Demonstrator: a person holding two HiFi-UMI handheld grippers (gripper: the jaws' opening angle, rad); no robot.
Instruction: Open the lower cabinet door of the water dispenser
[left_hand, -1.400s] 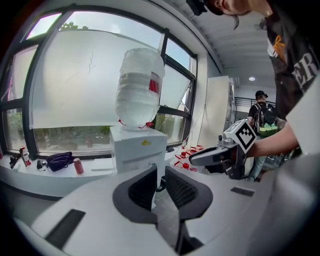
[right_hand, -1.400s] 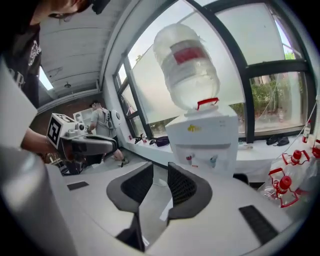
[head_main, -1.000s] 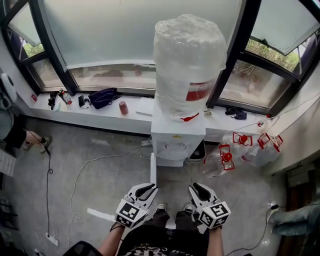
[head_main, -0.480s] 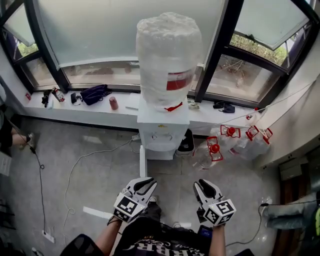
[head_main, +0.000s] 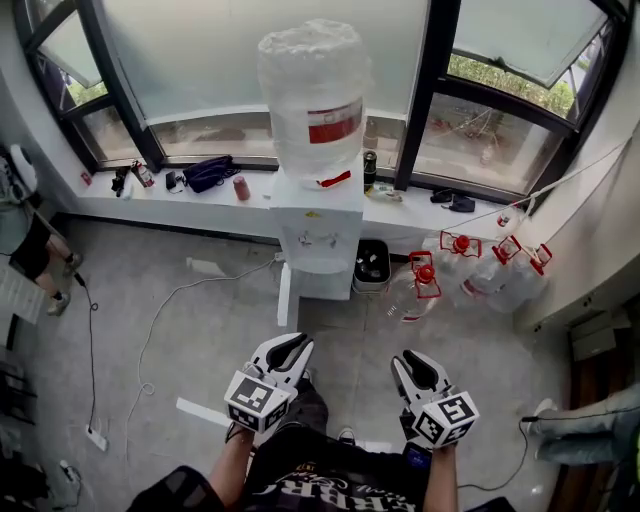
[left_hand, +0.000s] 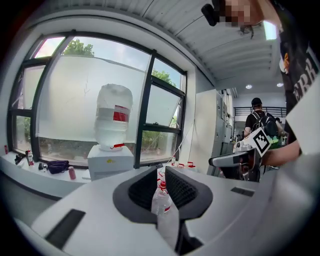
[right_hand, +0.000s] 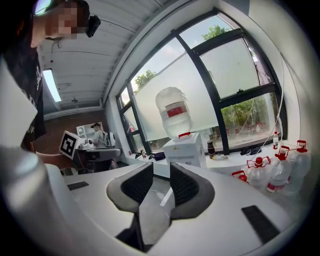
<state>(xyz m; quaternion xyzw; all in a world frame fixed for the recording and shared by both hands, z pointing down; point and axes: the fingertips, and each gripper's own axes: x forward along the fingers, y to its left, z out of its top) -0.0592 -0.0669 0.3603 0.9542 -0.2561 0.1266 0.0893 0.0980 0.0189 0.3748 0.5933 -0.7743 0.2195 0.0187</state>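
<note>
The white water dispenser (head_main: 317, 232) stands against the window sill, carrying a plastic-wrapped bottle (head_main: 310, 95). From its lower left corner a narrow white door panel (head_main: 284, 296) sticks out towards me, seen edge-on. Both grippers are held well back from it, over the floor in front of me. My left gripper (head_main: 283, 352) is open with nothing between its pads. My right gripper (head_main: 418, 368) is also open and empty. The dispenser (left_hand: 110, 160) shows far off beyond the left gripper (left_hand: 161, 175). It shows again as the dispenser (right_hand: 186, 147) past the right gripper (right_hand: 161, 172).
Several empty water bottles (head_main: 470, 275) with red caps lie on the floor right of the dispenser, next to a black bin (head_main: 372, 262). A dark bag (head_main: 208, 172) and a can (head_main: 241, 187) sit on the sill. A cable (head_main: 150, 330) and a white strip (head_main: 205, 412) lie on the floor.
The dispenser now looks smaller and farther off: I have backed away from it with both grippers. Both grippers keep the same small gap, empty.
</note>
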